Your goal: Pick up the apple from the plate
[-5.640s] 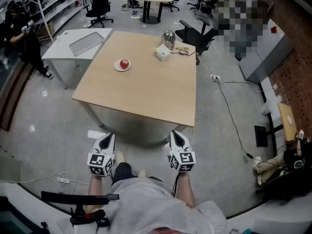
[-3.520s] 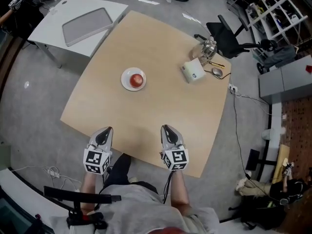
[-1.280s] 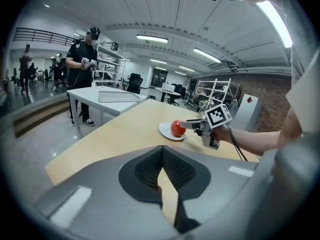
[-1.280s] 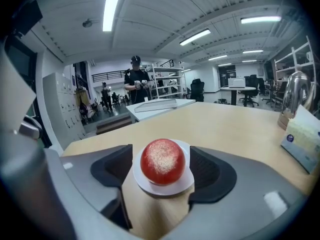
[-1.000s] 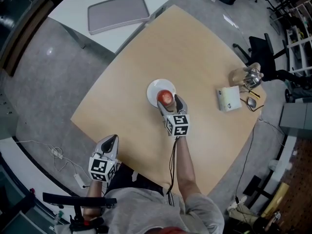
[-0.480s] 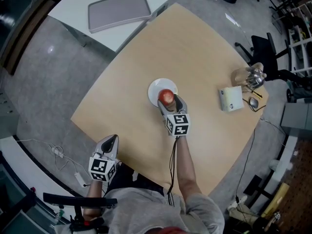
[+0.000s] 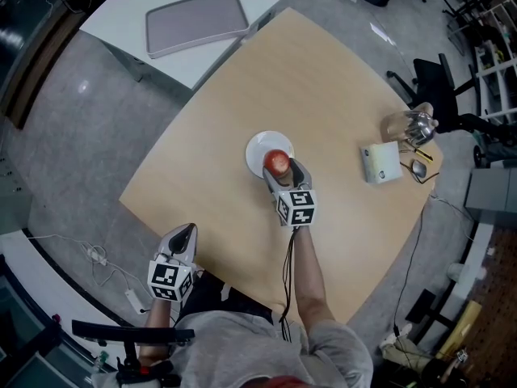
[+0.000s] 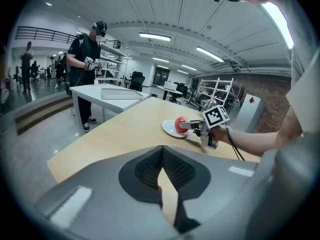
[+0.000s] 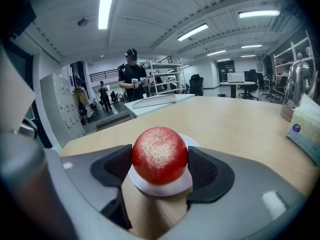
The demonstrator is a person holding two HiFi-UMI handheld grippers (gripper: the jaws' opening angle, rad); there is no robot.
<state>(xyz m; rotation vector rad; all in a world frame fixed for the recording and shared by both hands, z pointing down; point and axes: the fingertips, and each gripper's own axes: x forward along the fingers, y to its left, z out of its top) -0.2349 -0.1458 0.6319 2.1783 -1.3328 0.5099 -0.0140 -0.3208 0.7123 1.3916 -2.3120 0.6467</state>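
Observation:
A red apple (image 7: 277, 162) sits over a small white plate (image 7: 257, 148) in the middle of the tan table (image 7: 323, 71). My right gripper (image 7: 279, 169) reaches out to it, its two pads pressed against the apple's sides. In the right gripper view the apple (image 9: 159, 155) fills the gap between the dark pads (image 9: 209, 171), with the plate (image 9: 161, 187) just beneath. My left gripper (image 7: 182, 233) hangs back off the table's near edge, its jaws together and empty. The left gripper view shows the apple (image 8: 181, 124) and plate (image 8: 170, 129) held at the right gripper's tips.
A white tissue box (image 7: 380, 162) and a shiny metal kettle (image 7: 410, 125) stand at the table's right corner. A white side table carrying a grey tray (image 7: 196, 21) adjoins the far left edge. A black office chair (image 7: 436, 79) is beyond the right corner. A person in black (image 8: 87, 54) stands far left.
Since the earliest frames I have come up to the table and my right gripper has reached the apple. Over the last second it barely shifted; the left gripper stayed put.

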